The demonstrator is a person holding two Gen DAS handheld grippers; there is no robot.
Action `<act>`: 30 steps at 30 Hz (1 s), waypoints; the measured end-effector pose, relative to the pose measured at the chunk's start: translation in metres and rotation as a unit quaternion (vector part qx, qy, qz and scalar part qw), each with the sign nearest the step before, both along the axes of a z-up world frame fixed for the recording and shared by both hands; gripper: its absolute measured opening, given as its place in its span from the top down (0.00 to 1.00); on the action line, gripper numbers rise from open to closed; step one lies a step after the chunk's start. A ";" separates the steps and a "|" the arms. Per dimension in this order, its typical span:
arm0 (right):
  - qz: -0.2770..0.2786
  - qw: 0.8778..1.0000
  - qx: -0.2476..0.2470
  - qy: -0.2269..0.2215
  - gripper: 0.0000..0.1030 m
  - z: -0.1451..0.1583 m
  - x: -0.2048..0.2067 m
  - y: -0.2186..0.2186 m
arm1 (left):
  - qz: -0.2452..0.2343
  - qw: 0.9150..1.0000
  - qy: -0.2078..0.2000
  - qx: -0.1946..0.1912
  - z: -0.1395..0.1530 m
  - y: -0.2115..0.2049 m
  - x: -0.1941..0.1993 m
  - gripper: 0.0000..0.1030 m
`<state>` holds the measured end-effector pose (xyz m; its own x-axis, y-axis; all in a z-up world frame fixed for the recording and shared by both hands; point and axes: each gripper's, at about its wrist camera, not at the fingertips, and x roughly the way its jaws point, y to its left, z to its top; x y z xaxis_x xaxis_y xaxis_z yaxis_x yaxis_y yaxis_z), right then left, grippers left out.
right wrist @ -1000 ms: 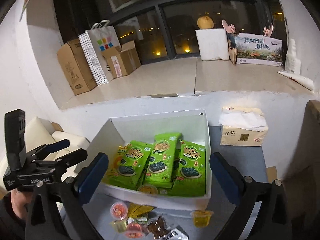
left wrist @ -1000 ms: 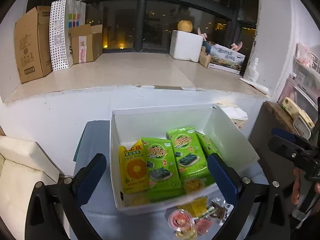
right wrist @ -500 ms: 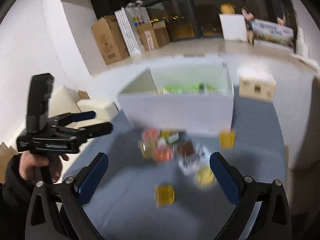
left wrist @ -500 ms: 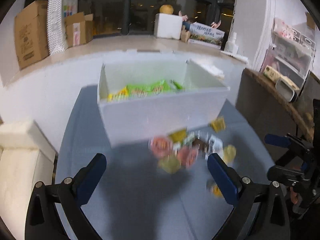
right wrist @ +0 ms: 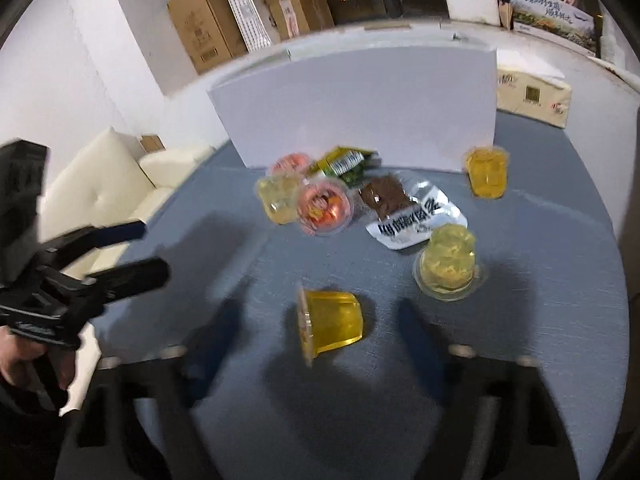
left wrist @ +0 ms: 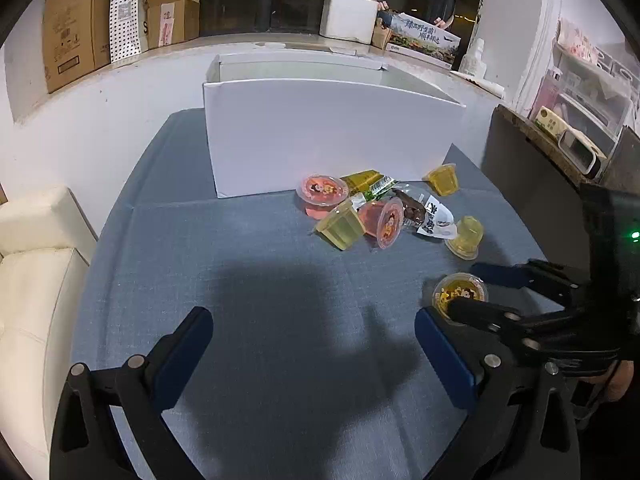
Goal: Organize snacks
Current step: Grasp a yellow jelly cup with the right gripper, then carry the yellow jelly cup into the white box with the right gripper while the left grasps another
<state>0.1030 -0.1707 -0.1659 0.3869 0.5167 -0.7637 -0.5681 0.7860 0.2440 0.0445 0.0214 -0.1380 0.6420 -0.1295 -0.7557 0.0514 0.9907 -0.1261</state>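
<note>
A white box (left wrist: 328, 136) stands at the back of the blue-grey table (left wrist: 256, 304); it also shows in the right wrist view (right wrist: 360, 108). In front of it lie several jelly cups and snack packets (left wrist: 376, 208). A yellow jelly cup (right wrist: 330, 324) lies on its side between my right gripper's open fingers (right wrist: 320, 344); it also shows in the left wrist view (left wrist: 460, 294). My left gripper (left wrist: 314, 344) is open and empty over bare table. A pink cup (right wrist: 326, 206), a brown-and-white packet (right wrist: 412, 212) and two more yellow cups (right wrist: 448, 268) (right wrist: 486, 172) lie farther back.
A cream sofa (left wrist: 36, 264) stands left of the table. A tissue box (right wrist: 532, 94) sits right of the white box. Cardboard boxes (left wrist: 76, 24) and a white foam box (left wrist: 350, 16) stand on the window ledge. A dark shelf unit (left wrist: 560, 148) is at the right.
Both grippers have dropped from above the box to low over the table in front of it. The right gripper has closed in around the tipped yellow jelly cup.
</note>
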 end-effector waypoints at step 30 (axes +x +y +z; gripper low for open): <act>-0.003 0.998 0.047 -0.033 0.66 0.028 -0.021 -0.017 | -0.132 0.991 0.031 0.008 -0.034 -0.018 0.112 0.50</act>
<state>0.0824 -0.1874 -0.1380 0.4376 0.5822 -0.6852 -0.5802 0.7650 0.2794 0.1562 0.0034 -0.1723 0.5393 -0.2740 -0.7963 0.3008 0.9459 -0.1217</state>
